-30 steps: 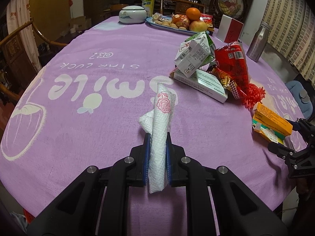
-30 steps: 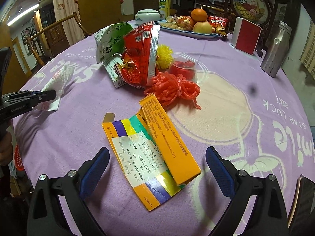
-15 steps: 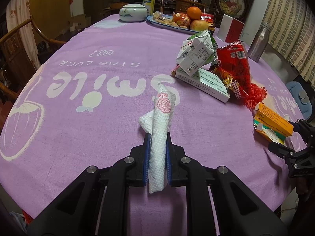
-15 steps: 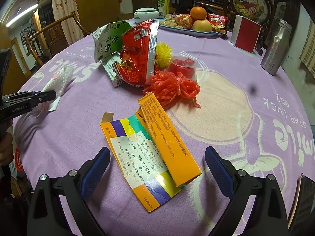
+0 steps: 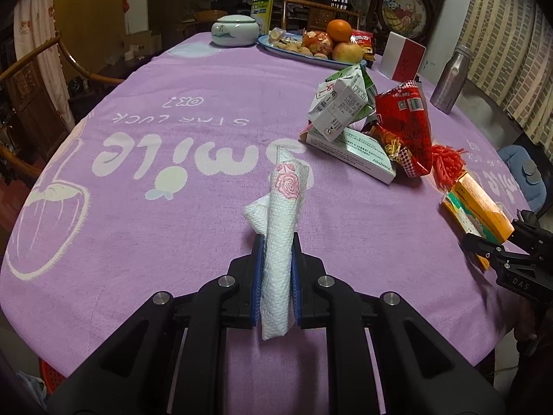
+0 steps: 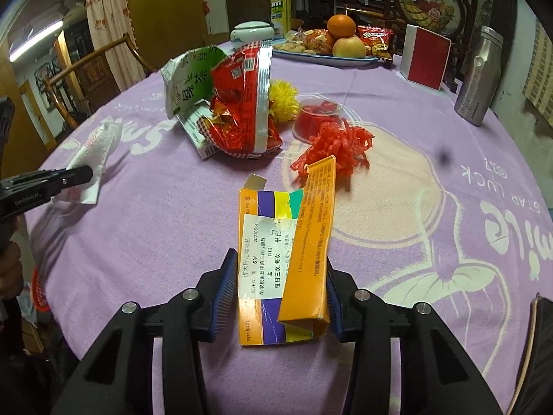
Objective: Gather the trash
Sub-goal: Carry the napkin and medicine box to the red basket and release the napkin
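My left gripper (image 5: 276, 242) is shut on a white paper napkin with a pink rose print (image 5: 281, 221), held above the purple tablecloth (image 5: 155, 207). My right gripper (image 6: 278, 259) is shut on a flattened orange medicine box (image 6: 287, 252), which also shows in the left wrist view (image 5: 478, 204). A pile of trash lies mid-table: a red snack bag (image 6: 242, 103), a green-and-white carton (image 6: 188, 83), a white box (image 5: 352, 150), a red string bundle (image 6: 337, 147), a yellow pompom (image 6: 285, 102) and a small red cup (image 6: 316, 116).
A fruit tray (image 5: 311, 46), a lidded white jar (image 5: 235, 29), a red-and-white box (image 5: 402, 55) and a steel bottle (image 6: 478, 76) stand at the table's far side. Wooden chairs (image 6: 86, 72) stand at the left. The table's edge is close below both grippers.
My right gripper moved forward and closed on the orange box, which now sits straight between its pads. My left gripper still holds the napkin, shifted slightly forward.
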Motion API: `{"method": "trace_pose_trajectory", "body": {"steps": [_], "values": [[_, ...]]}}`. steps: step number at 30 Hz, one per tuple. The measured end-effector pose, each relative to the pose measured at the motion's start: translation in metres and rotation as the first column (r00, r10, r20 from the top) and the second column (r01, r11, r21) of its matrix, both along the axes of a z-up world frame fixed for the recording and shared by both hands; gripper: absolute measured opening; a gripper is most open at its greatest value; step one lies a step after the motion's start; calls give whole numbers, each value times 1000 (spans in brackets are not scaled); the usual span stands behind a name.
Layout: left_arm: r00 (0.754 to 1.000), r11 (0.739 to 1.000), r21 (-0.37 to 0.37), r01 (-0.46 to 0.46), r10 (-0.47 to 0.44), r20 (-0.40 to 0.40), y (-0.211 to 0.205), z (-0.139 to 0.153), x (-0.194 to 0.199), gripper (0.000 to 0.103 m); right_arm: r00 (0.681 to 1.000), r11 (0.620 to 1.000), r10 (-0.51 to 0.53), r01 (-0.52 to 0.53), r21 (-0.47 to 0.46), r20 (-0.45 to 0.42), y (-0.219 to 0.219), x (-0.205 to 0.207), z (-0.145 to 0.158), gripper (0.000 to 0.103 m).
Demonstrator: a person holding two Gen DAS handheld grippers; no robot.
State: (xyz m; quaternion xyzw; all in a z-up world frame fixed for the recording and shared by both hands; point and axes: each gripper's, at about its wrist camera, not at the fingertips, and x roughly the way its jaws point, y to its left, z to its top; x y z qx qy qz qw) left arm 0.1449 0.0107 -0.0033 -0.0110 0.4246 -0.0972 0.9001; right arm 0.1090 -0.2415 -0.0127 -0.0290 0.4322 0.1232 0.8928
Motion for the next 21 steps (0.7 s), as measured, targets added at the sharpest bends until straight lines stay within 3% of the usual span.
{"method": "trace_pose_trajectory", "body": {"steps": [21], "values": [[997, 1000, 8, -21, 20, 81, 6, 28, -39, 16, 990, 985, 41, -63, 160, 135, 5, -40, 41, 45]]}}
